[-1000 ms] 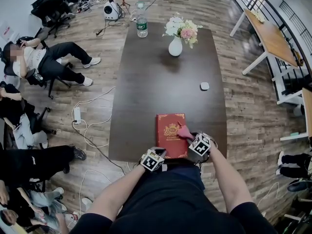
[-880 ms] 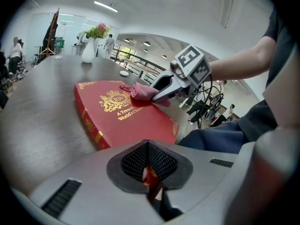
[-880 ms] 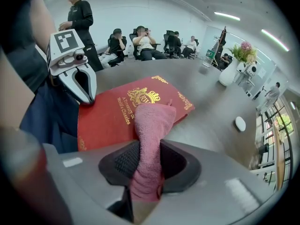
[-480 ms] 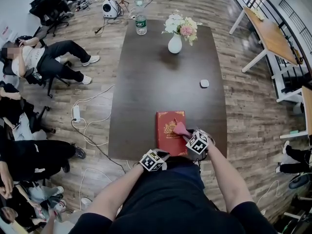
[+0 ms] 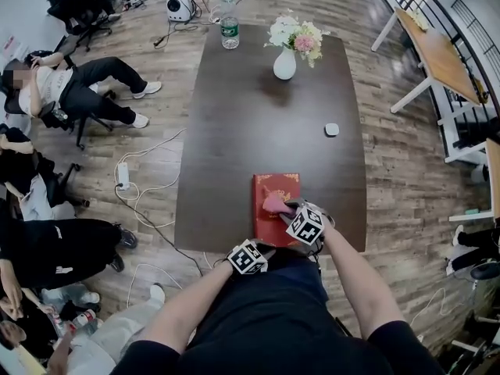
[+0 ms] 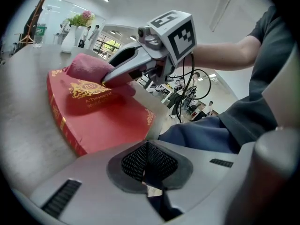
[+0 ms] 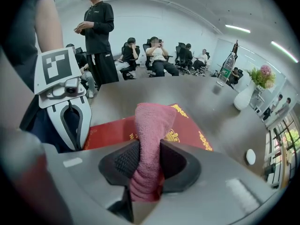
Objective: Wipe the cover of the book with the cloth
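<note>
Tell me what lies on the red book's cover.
A pink cloth, clamped in the right claw, rests on the book. The cover directly under it is hidden.

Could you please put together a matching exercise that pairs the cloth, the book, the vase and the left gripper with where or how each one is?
Things:
1. cloth
2. book
3. vase
4. left gripper

Places or states:
a. shut on nothing
b. at the far end of the table, holding flowers
c. clamped in the right gripper
d. lying flat by the table's near edge

Pairs: 1-c, 2-d, 3-b, 4-a
</note>
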A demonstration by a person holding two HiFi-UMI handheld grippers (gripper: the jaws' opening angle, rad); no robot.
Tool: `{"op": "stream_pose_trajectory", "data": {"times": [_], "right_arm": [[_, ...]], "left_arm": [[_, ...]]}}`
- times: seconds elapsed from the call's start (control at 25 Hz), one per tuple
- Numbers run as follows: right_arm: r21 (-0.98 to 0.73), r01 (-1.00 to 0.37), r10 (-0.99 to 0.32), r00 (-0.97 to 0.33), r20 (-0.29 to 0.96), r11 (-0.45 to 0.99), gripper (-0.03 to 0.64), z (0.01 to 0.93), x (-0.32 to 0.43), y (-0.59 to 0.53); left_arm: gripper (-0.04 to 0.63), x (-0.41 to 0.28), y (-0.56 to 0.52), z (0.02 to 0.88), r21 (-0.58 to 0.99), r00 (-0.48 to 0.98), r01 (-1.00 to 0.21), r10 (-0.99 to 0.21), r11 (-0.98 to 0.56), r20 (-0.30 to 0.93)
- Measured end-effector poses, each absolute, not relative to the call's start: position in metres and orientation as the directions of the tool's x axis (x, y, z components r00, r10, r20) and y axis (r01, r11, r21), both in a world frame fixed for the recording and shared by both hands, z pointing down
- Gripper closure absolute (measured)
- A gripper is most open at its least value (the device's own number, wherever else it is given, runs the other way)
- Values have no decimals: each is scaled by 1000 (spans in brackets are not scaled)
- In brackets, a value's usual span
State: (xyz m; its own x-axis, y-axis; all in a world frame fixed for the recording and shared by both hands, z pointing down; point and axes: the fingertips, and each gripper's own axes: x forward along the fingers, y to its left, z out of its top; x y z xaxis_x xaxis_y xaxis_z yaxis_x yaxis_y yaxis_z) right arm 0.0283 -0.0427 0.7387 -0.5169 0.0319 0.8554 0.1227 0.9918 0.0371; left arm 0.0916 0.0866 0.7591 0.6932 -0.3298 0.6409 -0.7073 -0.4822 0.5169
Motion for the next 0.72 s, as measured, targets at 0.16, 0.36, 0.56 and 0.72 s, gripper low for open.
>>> {"op": "stream_pose_trajectory", "data": {"times": [0.16, 0.36, 0.56, 0.72], "right_arm": [[33, 148, 50, -521, 852, 988, 495, 738, 18, -35], [32, 171, 63, -521, 851, 985, 495, 738, 8, -28], [33, 186, 69, -517, 853, 982, 495, 739, 1, -24], [34, 191, 70, -514, 855, 981, 495, 739, -1, -24]], "left_arm": [[600, 89, 86, 759, 493, 676, -719, -329, -490, 659], [600, 83, 86, 757, 490, 668, -728, -339, -479, 662], [600, 74, 86, 757, 488, 660, -739, -354, -465, 662], [600, 57, 79, 759, 465, 617, -780, -398, -418, 679]]}}
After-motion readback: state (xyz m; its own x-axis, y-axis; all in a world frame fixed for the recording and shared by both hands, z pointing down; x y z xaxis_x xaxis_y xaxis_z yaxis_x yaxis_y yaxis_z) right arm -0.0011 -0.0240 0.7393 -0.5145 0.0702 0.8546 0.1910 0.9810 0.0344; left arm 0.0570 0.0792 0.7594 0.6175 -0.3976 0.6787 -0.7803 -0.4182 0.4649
